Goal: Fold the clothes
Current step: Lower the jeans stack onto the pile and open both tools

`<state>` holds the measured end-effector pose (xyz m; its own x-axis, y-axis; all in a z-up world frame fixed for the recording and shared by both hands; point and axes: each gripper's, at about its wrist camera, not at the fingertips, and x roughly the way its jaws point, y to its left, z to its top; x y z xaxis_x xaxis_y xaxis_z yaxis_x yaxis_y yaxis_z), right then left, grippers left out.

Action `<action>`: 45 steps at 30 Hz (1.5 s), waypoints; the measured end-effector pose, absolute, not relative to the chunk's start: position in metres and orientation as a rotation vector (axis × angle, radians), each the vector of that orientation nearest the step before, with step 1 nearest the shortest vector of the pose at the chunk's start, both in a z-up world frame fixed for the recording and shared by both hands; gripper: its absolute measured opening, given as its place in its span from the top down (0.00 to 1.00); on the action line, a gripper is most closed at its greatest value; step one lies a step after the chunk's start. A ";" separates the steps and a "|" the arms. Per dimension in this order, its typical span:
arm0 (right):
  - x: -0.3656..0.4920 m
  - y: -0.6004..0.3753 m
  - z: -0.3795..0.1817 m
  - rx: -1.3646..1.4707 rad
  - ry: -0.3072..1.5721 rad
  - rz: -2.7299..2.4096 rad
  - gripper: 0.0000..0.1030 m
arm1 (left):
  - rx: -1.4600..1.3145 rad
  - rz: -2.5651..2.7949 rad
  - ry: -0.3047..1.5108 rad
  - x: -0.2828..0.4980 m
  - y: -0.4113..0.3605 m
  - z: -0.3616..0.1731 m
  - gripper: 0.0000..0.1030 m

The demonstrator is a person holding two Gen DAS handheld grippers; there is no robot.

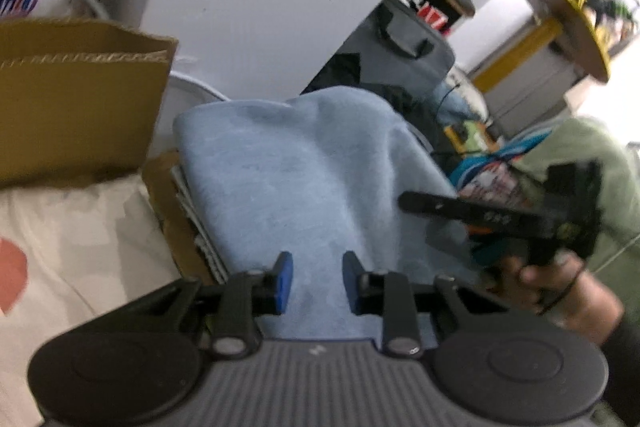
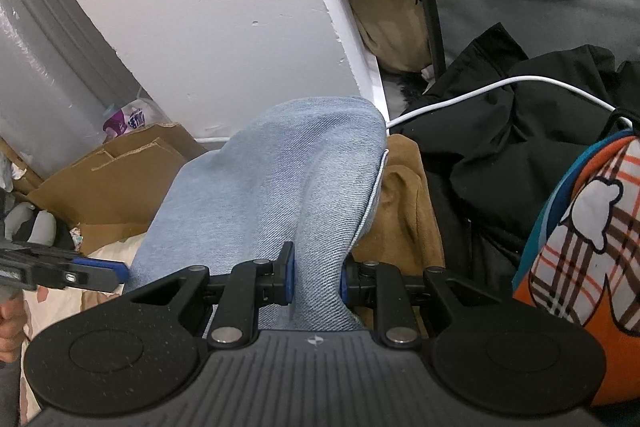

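Right gripper (image 2: 316, 277) pinching denim (image 2: 280, 167); left gripper (image 1: 317, 281) narrow, empty above cloth. Risk: one-sided hold, fold slumps toward cardboard (image 2: 116, 179), seam twists.

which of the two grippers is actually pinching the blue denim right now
The right gripper: its pads press the denim. The left gripper shows a gap, nothing clamped.
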<state>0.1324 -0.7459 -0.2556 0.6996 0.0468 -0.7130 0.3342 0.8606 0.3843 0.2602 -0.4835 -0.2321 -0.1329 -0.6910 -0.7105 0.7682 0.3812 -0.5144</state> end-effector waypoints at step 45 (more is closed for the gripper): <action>0.133 -0.696 -0.302 0.284 0.885 -0.282 0.62 | 0.400 -1.184 1.087 0.240 -0.507 -0.274 0.76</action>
<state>0.1326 -0.6965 -0.3019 0.6011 -0.1237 -0.7895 0.3561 0.9259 0.1261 0.2403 -0.5070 -0.2743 -0.0219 -0.5402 -0.8413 0.8844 0.3819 -0.2683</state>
